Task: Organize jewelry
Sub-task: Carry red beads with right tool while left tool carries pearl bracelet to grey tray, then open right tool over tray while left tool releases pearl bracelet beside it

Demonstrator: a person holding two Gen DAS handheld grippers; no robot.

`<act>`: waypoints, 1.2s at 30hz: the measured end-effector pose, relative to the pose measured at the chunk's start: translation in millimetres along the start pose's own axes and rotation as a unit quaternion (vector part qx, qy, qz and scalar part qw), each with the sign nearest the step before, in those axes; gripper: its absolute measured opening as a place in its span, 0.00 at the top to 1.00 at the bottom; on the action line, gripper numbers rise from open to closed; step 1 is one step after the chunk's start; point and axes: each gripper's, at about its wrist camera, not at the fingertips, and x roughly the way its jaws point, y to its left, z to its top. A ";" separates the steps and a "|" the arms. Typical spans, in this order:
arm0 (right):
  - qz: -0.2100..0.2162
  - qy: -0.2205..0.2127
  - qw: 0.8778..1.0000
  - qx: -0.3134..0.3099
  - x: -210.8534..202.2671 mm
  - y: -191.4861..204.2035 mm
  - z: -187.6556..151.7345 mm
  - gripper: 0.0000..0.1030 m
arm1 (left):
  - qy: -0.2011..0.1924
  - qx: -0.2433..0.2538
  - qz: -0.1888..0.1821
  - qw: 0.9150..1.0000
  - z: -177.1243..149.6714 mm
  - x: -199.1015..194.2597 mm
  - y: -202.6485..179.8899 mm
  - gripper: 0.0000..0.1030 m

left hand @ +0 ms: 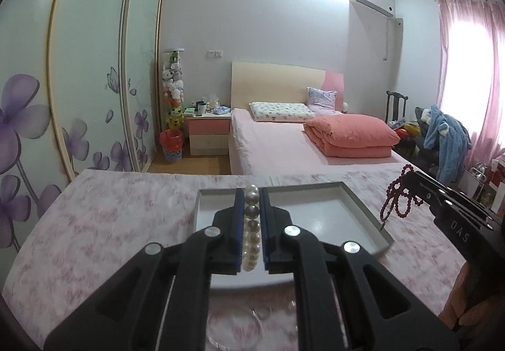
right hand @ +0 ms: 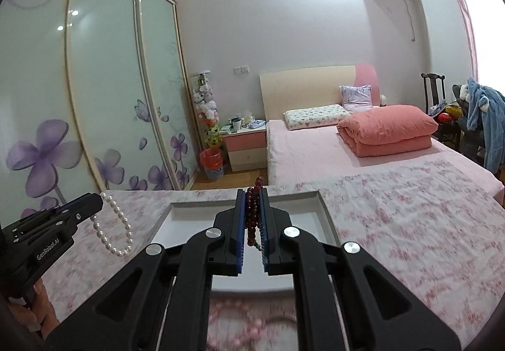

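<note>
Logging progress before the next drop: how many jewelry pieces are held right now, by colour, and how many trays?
White pearl strand, in the left gripper: 1
Dark red bead strand, in the right gripper: 1
White tray: 1
Total: 3

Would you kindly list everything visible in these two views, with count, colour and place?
White pearl bracelet: one, clamped in left gripper.
Dark red bead strand: one, clamped in right gripper.
Shallow white tray: one, on floral cloth.
Pink floral cloth: one, covering the near surface.
Folded coral quilt: one, on bed.
Pillows: two, at headboard.
Red bin: one, beside nightstand.
Left gripper: black, shut.
Right gripper: black, shut.
</note>
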 end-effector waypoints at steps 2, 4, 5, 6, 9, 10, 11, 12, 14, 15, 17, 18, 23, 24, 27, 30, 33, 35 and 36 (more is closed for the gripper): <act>0.001 0.012 1.000 0.008 20.4 -2.4 3.0 0.91 | 0.011 -0.003 0.000 1.000 4.4 20.2 2.4 0.90; 0.003 0.029 0.999 0.019 40.1 -4.8 2.8 0.91 | 0.022 -0.007 -0.002 1.000 5.5 37.6 6.1 0.90; 0.004 0.043 0.999 0.027 53.4 -7.6 1.1 0.91 | 0.031 -0.011 -0.004 0.999 5.6 48.5 7.8 0.90; 0.004 0.052 0.998 0.031 62.6 -9.5 0.2 0.91 | 0.039 -0.016 -0.008 0.999 4.8 57.9 9.6 0.90; -0.002 0.087 0.996 0.036 93.2 -14.2 -7.6 0.91 | 0.064 -0.025 -0.015 0.997 2.4 85.7 13.0 0.90; -0.004 0.102 0.994 0.036 105.3 -15.3 -11.1 0.91 | 0.069 -0.024 -0.015 0.997 1.2 92.7 12.5 0.90; -0.004 0.111 0.993 0.036 112.8 -14.2 -13.1 0.91 | 0.074 -0.021 -0.014 0.997 0.1 101.2 11.1 0.90; -0.004 0.119 0.992 0.037 119.8 -14.2 -14.5 0.91 | 0.078 -0.020 -0.014 0.997 -0.9 108.8 9.8 0.90; -0.004 0.134 0.990 0.042 134.2 -15.6 -17.0 0.91 | 0.085 -0.020 -0.016 0.996 -3.4 121.4 9.6 0.90; -0.003 0.139 0.989 0.045 140.0 -16.2 -16.8 0.91 | 0.089 -0.020 -0.017 0.996 -4.7 127.3 8.9 0.90; 0.003 0.157 0.986 0.049 152.7 -17.1 -17.2 0.91 | 0.099 -0.023 -0.016 0.995 -5.1 141.9 7.9 0.90; 0.006 0.164 0.985 0.052 155.9 -17.8 -17.2 0.88 | 0.104 -0.026 -0.015 0.994 -6.9 147.9 8.9 0.90; -0.007 0.145 0.988 0.045 141.4 -23.8 -15.6 0.47 | 0.107 -0.047 -0.008 0.993 -7.1 150.5 21.0 0.69; -0.009 0.142 0.989 0.042 137.3 -25.5 -15.3 0.47 | 0.106 -0.049 -0.005 0.993 -7.0 148.0 24.2 0.69; -0.011 0.134 0.990 0.050 123.7 -34.5 -12.5 0.47 | 0.104 -0.057 0.003 0.993 -6.2 138.3 33.0 0.69; -0.013 0.122 0.991 0.058 105.8 -41.6 -8.2 0.47 | 0.099 -0.059 0.014 0.993 -8.1 123.1 40.5 0.66; -0.012 0.109 0.992 0.062 84.1 -47.0 -5.2 0.47 | 0.095 -0.060 0.021 0.993 -11.8 104.4 47.0 0.65; -0.011 0.105 0.993 0.060 70.5 -51.9 -5.4 0.47 | 0.093 -0.056 0.024 0.994 -16.7 90.1 49.9 0.63; -0.013 0.104 0.993 0.058 62.8 -53.9 -7.1 0.47 | 0.091 -0.052 0.026 0.994 -19.4 82.9 51.0 0.62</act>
